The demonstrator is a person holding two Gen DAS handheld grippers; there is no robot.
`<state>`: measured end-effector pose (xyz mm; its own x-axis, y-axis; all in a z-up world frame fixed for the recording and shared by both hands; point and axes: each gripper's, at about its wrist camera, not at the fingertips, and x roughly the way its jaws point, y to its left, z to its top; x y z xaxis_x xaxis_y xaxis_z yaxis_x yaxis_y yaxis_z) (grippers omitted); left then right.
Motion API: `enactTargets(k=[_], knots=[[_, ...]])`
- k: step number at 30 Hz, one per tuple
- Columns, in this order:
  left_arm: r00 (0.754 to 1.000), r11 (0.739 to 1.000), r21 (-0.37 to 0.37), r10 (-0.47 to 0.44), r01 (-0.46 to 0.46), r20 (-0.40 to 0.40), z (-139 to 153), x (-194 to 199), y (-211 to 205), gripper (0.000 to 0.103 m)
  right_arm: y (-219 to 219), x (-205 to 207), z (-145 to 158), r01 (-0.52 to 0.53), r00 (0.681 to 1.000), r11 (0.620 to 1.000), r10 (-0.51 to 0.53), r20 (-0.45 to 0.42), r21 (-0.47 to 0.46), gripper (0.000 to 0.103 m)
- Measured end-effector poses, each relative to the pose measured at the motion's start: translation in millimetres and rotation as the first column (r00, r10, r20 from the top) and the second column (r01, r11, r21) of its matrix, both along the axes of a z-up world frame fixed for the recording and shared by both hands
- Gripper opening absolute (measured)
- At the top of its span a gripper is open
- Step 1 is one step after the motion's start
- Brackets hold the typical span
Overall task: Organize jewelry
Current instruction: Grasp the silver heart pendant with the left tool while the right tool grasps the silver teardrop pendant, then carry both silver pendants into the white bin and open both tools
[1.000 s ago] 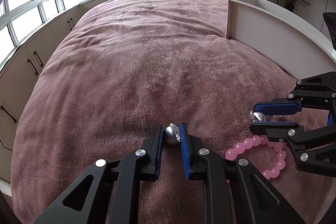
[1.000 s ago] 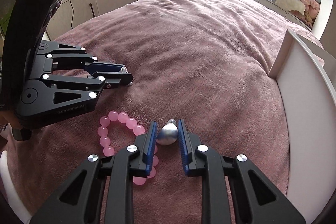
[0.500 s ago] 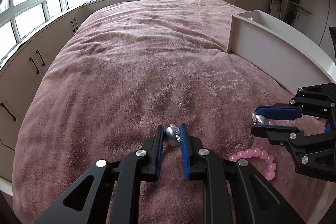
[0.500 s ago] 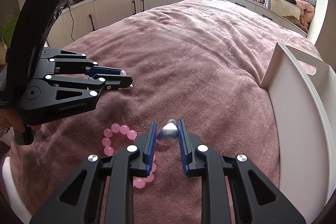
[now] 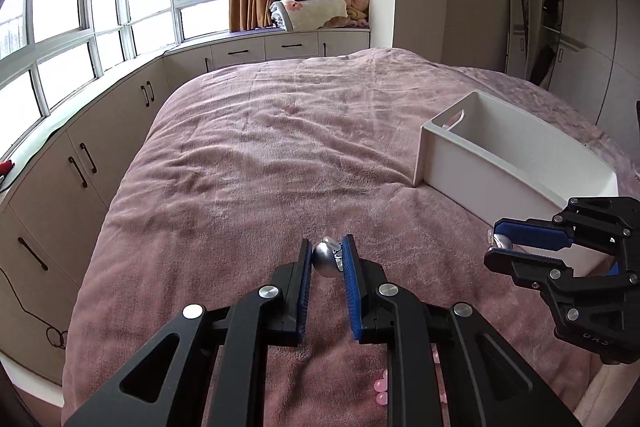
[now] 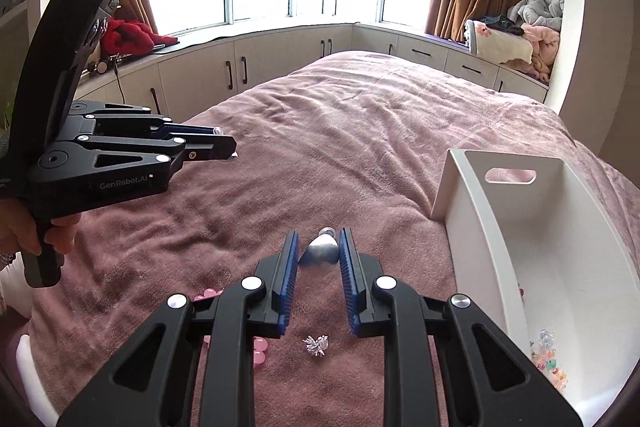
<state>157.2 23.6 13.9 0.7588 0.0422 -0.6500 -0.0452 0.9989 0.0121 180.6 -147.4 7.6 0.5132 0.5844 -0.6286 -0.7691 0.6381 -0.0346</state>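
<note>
Both grippers hover above a pink bedspread (image 5: 248,163), each clamped on a small silver, teardrop-shaped ornament. We see the left gripper (image 5: 327,261) pinching its silver piece (image 5: 325,262) between blue pads, close to the tips. The right gripper (image 6: 319,254) pinches a matching silver piece (image 6: 319,257) the same way.

A white storage bin (image 6: 468,227) sits on the bed just to the right of the right gripper, its handle cutout facing away. A few colourful trinkets (image 6: 550,359) already lie in its near corner. Pink beads (image 6: 259,351) and a small spiky silver ornament (image 6: 316,345) remain on the blanket beneath the right gripper.

We judge the step in hand to be carrying these two silver pieces to the bin. The chief risk, as we read it, is the hold itself. Each piece is smooth and rounded, and it sits near the front of the pads, so a tilt or a jolt could squeeze it forward and out. A piece dropped on this plush, wrinkled blanket could roll into a fold and be hard to pick up again.

We also note that the left gripper must pass the right one to reach the bin. The two tools could knock together on the way. A release over the bin's wall instead of its floor could send a piece bouncing back onto the bed.
</note>
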Motion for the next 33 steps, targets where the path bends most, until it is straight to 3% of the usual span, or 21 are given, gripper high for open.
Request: enactTargets(k=[6, 20, 28, 33], knots=[[0.997, 0.999, 0.009, -0.04, 0.04, 0.059, 33.8, 2.6, -21.6, 0.021, -29.7, 1.7, 32.5, 0.07, 0.995, 0.994, -0.075, 0.062, 0.085, 0.021], [0.982, 0.989, 0.023, -0.151, 0.149, 0.116, 67.5, 25.4, -100.4, 0.021, -113.5, 15.8, 62.9, 0.245, 0.964, 0.946, -0.261, 0.051, 0.214, 0.021], [0.974, 0.98, 0.014, -0.2, 0.2, 0.104, 75.0, 50.5, -150.3, 0.021, -148.7, 24.8, 64.8, 0.354, 0.926, 0.914, -0.373, 0.062, 0.199, 0.021], [0.975, 0.977, -0.034, -0.206, 0.21, 0.079, 72.5, 70.2, -173.8, 0.021, -168.8, 33.7, 62.0, 0.415, 0.901, 0.892, -0.431, 0.057, 0.179, 0.021]])
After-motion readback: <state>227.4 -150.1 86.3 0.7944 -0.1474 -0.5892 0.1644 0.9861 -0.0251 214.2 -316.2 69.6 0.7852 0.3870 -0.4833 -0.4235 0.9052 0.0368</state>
